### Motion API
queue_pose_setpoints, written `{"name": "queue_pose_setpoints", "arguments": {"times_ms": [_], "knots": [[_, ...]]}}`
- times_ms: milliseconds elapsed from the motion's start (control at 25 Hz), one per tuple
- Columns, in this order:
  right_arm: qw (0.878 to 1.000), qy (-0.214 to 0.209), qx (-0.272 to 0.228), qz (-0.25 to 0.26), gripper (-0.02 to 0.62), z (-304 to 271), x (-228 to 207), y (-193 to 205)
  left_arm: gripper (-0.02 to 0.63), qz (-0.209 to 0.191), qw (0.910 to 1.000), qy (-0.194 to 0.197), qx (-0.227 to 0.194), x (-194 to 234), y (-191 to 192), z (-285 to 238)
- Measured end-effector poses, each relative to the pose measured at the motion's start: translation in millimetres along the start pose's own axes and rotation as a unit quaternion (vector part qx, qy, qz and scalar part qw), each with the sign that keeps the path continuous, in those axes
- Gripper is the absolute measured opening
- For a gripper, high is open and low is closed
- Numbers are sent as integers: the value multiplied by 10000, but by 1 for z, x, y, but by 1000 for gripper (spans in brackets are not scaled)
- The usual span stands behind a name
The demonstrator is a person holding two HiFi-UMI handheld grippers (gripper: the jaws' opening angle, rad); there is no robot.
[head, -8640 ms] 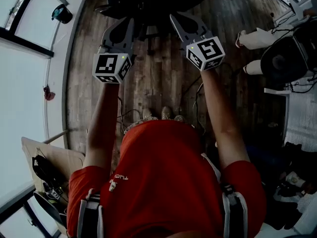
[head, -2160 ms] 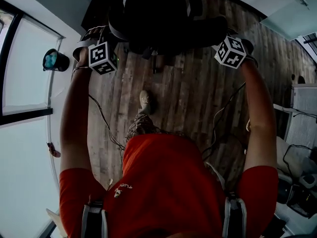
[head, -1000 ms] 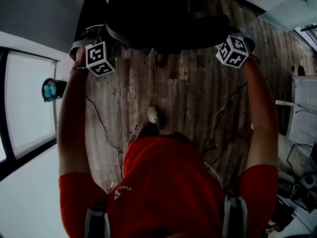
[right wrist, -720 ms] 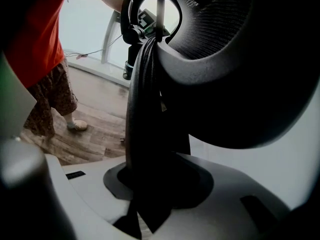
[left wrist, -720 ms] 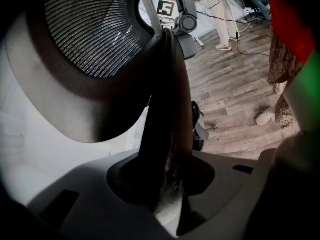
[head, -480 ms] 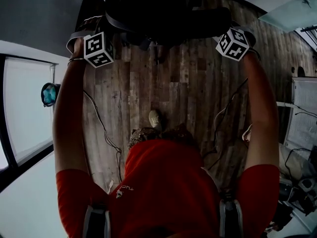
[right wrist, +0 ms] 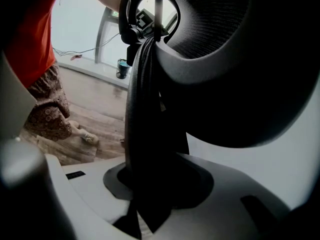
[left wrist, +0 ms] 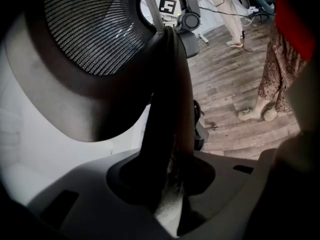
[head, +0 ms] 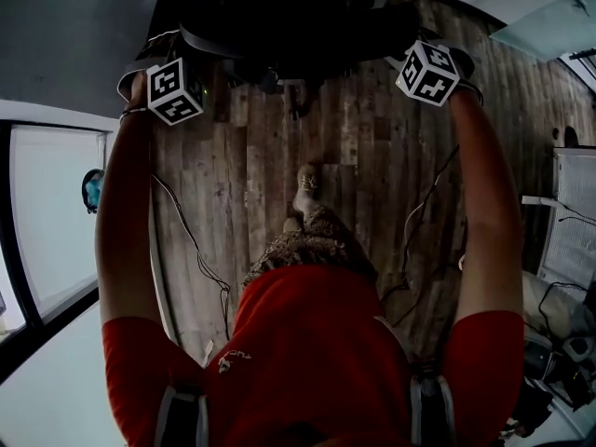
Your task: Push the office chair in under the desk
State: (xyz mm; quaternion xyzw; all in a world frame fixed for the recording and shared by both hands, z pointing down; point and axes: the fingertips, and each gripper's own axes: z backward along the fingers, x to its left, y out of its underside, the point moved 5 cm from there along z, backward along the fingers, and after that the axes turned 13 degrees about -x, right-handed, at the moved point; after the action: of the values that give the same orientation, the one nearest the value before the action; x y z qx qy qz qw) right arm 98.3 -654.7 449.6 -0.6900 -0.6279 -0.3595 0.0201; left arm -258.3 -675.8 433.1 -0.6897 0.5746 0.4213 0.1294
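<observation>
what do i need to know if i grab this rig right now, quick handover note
Left gripper: closed on the left edge of the office chair backrest.
Right gripper: closed on the right edge.
Chair: straight ahead on the wood floor, both arms stretched out to it.
Done: chair gripped from behind on both sides.
Left: the desk can't be made out clearly, so check the chair is fully under, then release.
</observation>
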Motion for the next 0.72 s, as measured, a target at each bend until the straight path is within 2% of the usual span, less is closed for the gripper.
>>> {"name": "queue_pose_setpoints", "arguments": {"times_ms": [400,720], "knots": [[9998,-128,-54,-139,138,-55,-94,36,124,8,9999,142,57,81,27,-86],[9999,-103,-25,-82,138,-78,-144,47,124,-1,10000,65,11,122,44,-124]]}}
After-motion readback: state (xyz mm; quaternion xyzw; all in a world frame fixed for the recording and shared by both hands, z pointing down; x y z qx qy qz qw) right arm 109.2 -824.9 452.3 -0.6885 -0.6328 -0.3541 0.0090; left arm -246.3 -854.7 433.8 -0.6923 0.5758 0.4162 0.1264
